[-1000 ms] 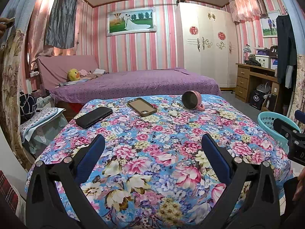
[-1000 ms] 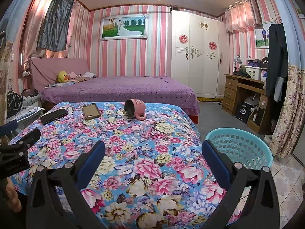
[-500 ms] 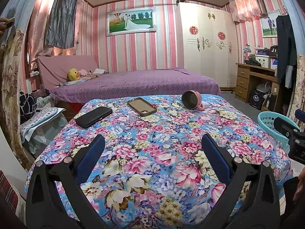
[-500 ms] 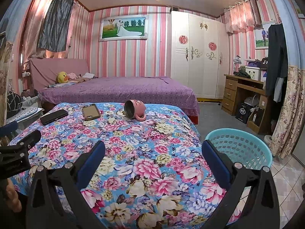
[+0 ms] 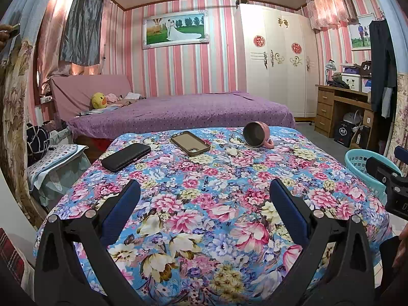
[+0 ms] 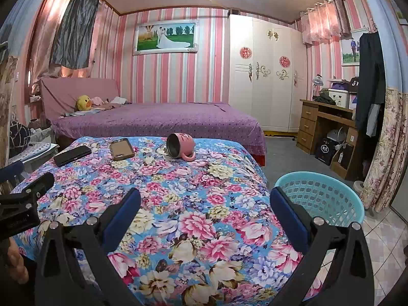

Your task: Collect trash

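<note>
Left gripper (image 5: 204,201) hovers with its blue-padded fingers spread wide and empty over the floral-cloth tabletop (image 5: 216,204). Ahead lie a black phone (image 5: 126,157), a brown-cased phone (image 5: 190,143) and a tipped pink mug (image 5: 257,134).

Right gripper (image 6: 204,204), from its own camera, is likewise wide apart and empty above the cloth's near edge, with the turquoise plastic basket (image 6: 320,197) on the floor just beside the tabletop's right side.

Near floral tabletop (image 5: 204,216) bare, 2 phones (image 5: 126,156), mug (image 5: 256,137) far side.
</note>
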A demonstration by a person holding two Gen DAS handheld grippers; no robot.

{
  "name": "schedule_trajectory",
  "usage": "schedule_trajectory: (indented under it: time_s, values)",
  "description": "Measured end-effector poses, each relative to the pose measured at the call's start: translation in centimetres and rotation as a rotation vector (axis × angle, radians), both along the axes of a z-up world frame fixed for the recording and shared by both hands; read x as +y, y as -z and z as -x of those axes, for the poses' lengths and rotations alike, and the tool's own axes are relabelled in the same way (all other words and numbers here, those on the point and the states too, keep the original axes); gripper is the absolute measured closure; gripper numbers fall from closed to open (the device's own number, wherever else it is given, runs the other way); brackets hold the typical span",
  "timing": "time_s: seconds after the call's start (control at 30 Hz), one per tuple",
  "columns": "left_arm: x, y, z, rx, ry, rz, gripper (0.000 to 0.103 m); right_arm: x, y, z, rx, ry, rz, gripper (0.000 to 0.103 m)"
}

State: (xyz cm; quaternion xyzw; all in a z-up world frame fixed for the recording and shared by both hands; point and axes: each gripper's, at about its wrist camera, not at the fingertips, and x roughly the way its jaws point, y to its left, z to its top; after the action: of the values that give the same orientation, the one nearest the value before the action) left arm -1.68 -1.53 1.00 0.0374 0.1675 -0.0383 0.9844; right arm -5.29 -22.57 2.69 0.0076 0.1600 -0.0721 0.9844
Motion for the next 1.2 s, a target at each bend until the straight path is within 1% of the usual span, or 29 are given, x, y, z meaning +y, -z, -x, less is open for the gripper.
schedule_trajectory:
  time_s: [1.2]
  values:
    - [-0.02, 0.22, 0.11, -0.007, -0.003, -0.001, 0.005, -0.16, -0.42, -0.02, -0.010, 0.001, 0.001, 0.004]
